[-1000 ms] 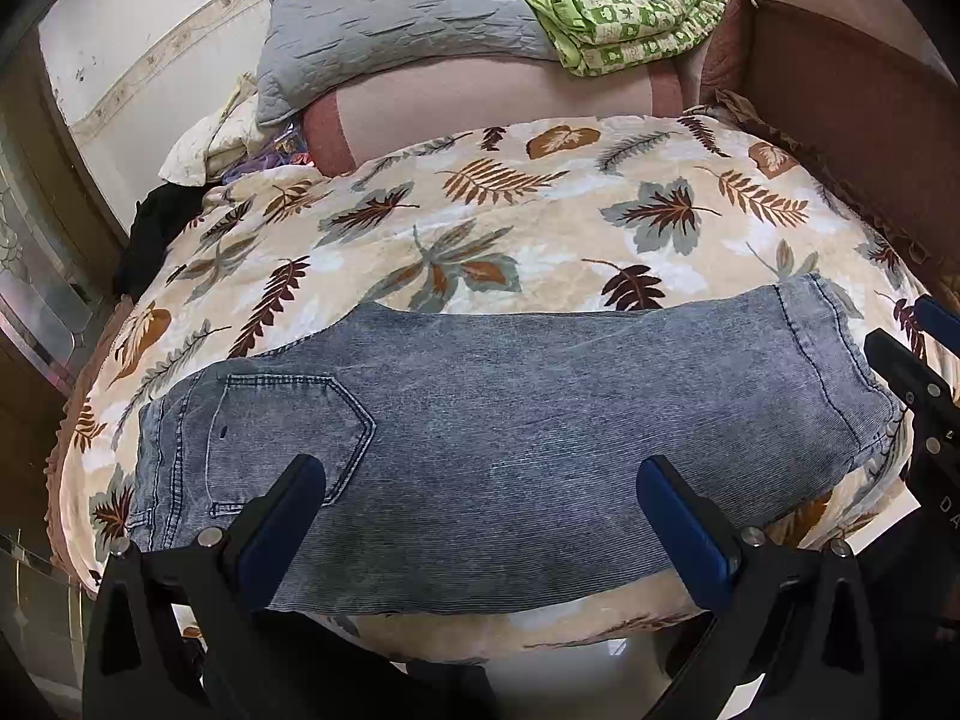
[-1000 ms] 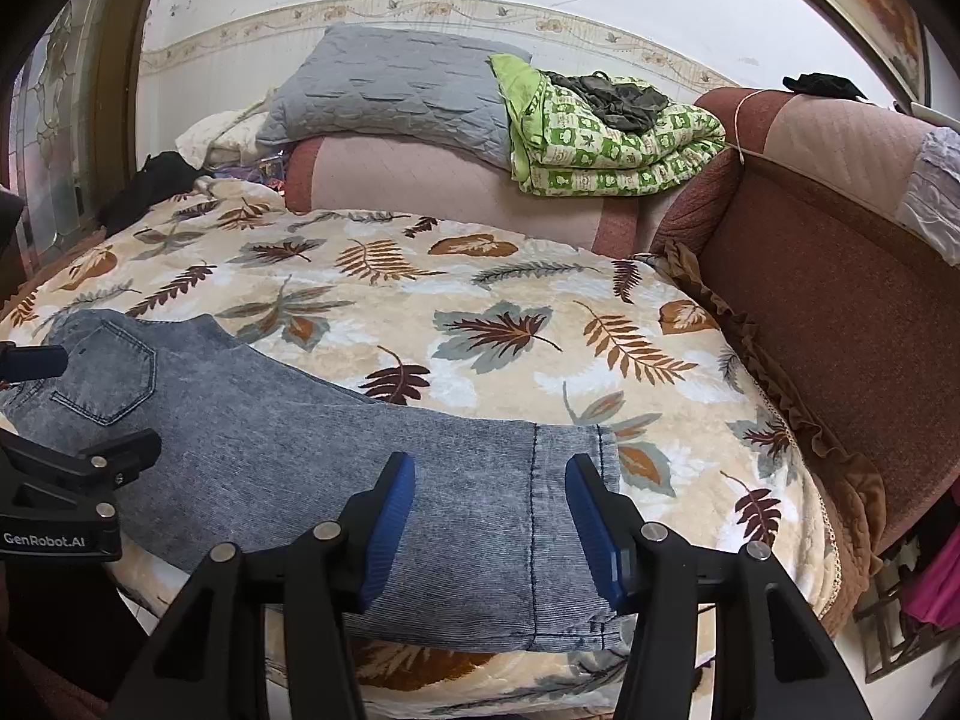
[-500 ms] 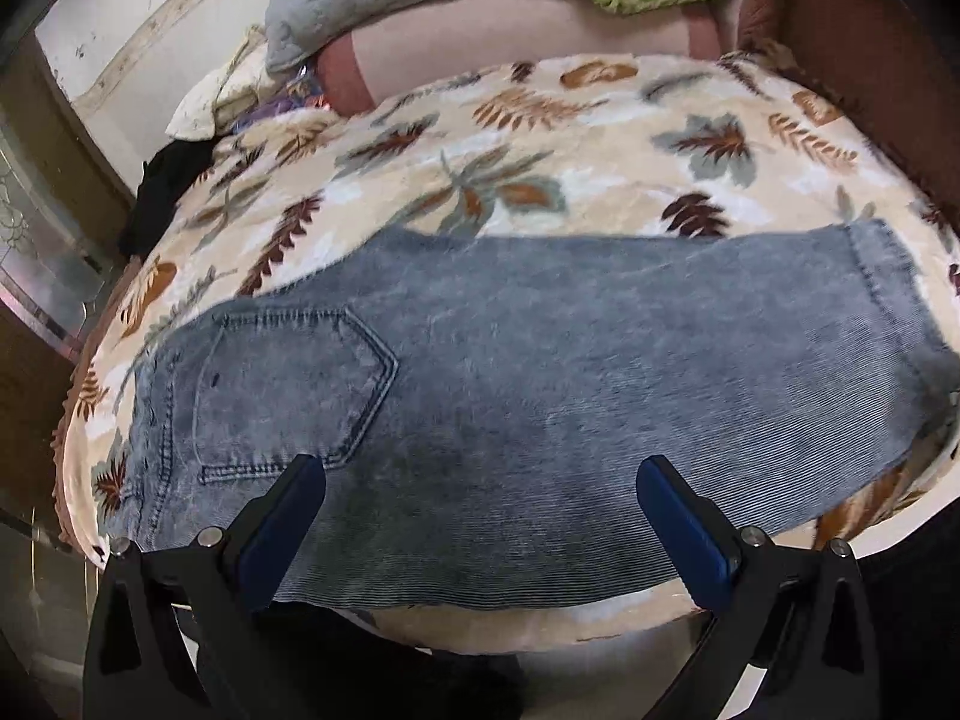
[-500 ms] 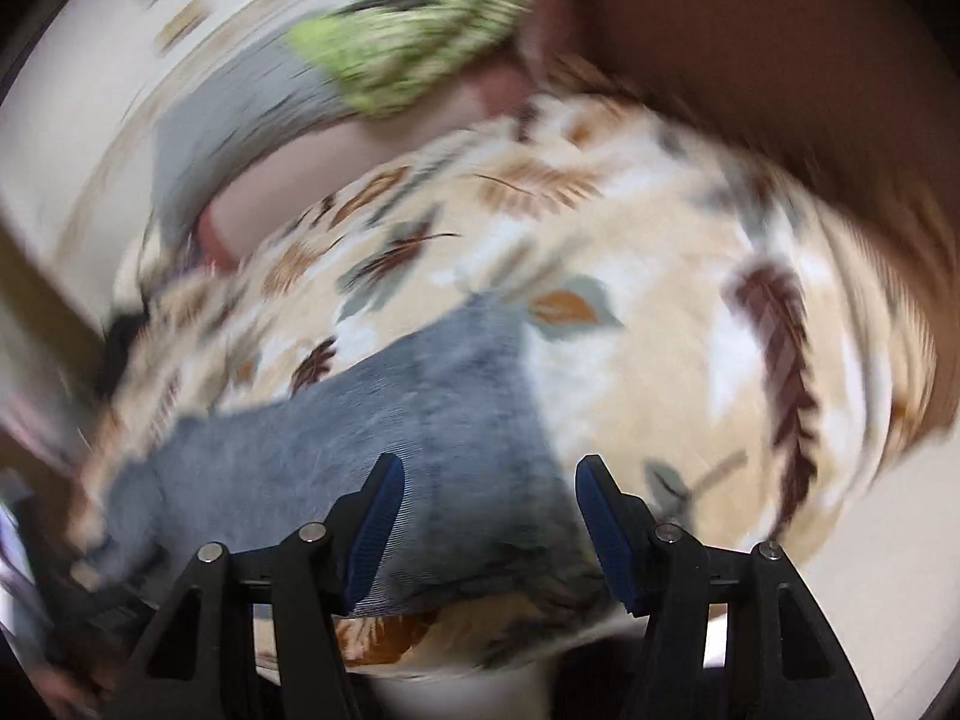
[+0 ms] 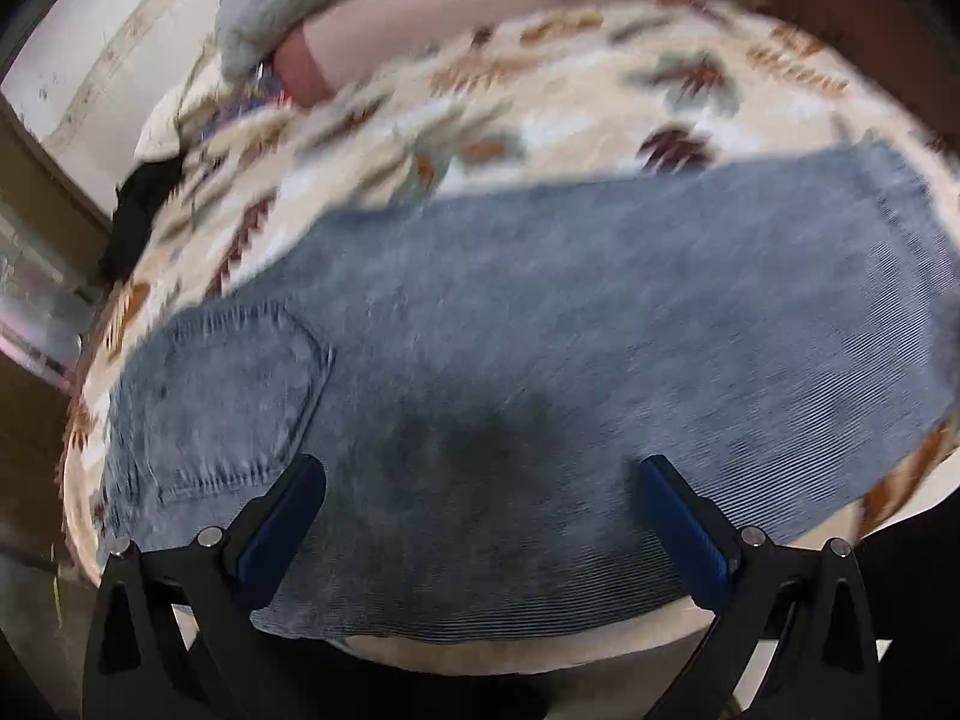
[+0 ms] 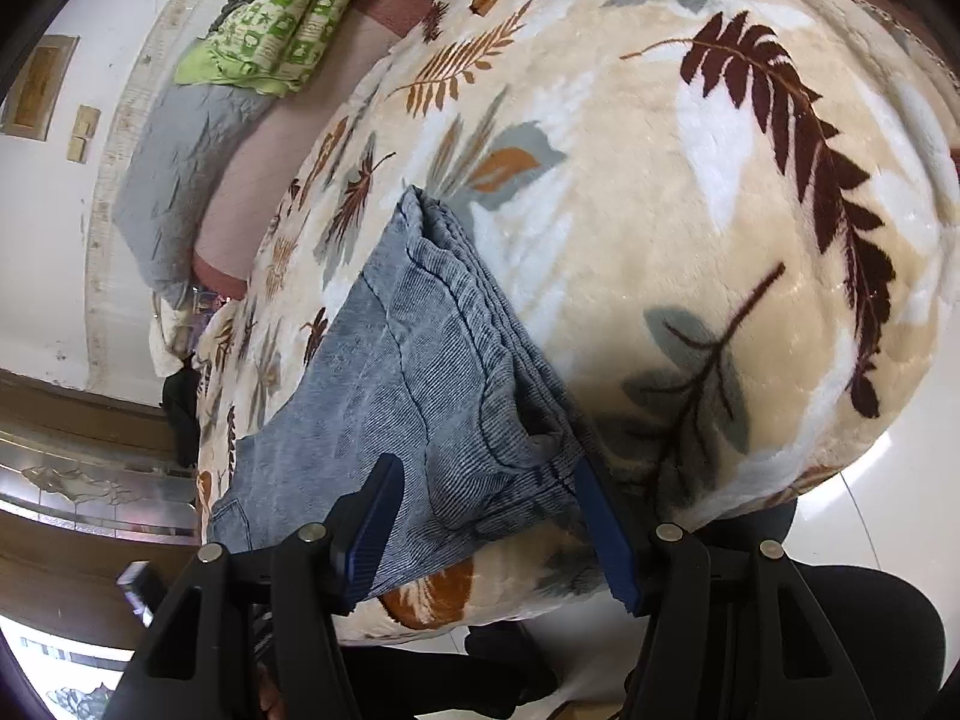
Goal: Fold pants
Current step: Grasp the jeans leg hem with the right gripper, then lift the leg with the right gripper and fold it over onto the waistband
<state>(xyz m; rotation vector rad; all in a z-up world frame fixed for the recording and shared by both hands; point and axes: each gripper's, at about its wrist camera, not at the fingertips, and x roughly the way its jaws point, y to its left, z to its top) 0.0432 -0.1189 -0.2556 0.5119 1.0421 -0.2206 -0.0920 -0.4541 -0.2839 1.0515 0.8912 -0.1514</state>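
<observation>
The pants (image 5: 540,330) lie flat along the near edge of the bed (image 6: 690,150), on its leaf-print blanket (image 5: 540,108). The left tool (image 5: 480,516) hangs open over their middle. The right tool (image 6: 486,516) stands open astride the hem corner, nothing pinched. Bare blanket stretches beyond the pants toward the pillows (image 6: 174,180).

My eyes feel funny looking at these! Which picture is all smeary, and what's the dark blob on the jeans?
Left wrist view: smeared by motion, and the blob on the jeans looks like a shadow. Right wrist view: sharp, with the leaf blanket bulged by the fisheye lens.
</observation>
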